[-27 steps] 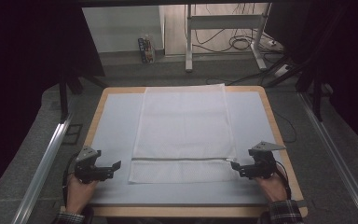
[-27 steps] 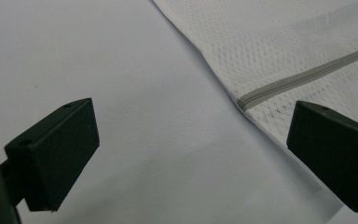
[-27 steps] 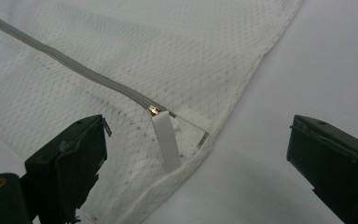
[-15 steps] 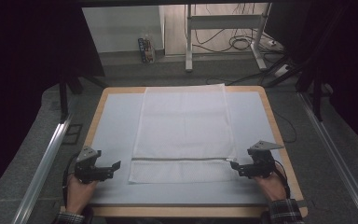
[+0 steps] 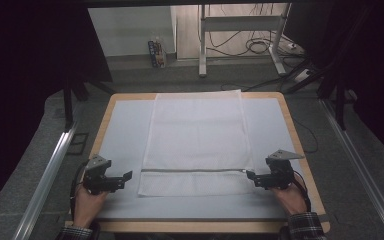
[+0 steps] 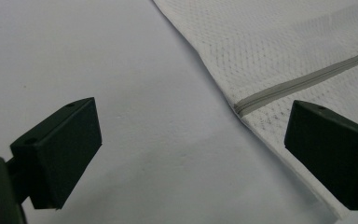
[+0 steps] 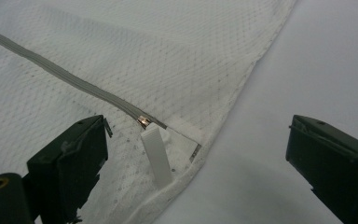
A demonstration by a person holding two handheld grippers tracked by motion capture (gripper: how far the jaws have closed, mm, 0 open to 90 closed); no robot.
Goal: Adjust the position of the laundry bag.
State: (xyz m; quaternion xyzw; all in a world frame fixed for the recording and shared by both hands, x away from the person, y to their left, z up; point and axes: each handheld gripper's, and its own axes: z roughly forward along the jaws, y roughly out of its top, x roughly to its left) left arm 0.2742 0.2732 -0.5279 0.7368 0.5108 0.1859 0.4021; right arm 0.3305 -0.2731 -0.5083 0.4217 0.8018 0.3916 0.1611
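Observation:
A white mesh laundry bag (image 5: 196,135) lies flat on the pale mat, with a grey zipper (image 5: 192,170) running across it near the front edge. My left gripper (image 5: 127,176) rests just off the bag's front left corner, open and pointing right. In the left gripper view its jaws (image 6: 193,158) are wide apart over bare mat, and the zipper's end (image 6: 303,81) is ahead on the right. My right gripper (image 5: 250,175) is at the bag's front right corner, open. In the right gripper view (image 7: 200,163) the white zipper pull (image 7: 156,156) lies between the jaws, untouched.
The mat (image 5: 125,125) covers a wooden table (image 5: 292,130) whose rim shows all round. Metal rails (image 5: 50,175) run along both sides. Beyond the far edge are a desk frame (image 5: 202,40) and cables (image 5: 260,47) on the floor.

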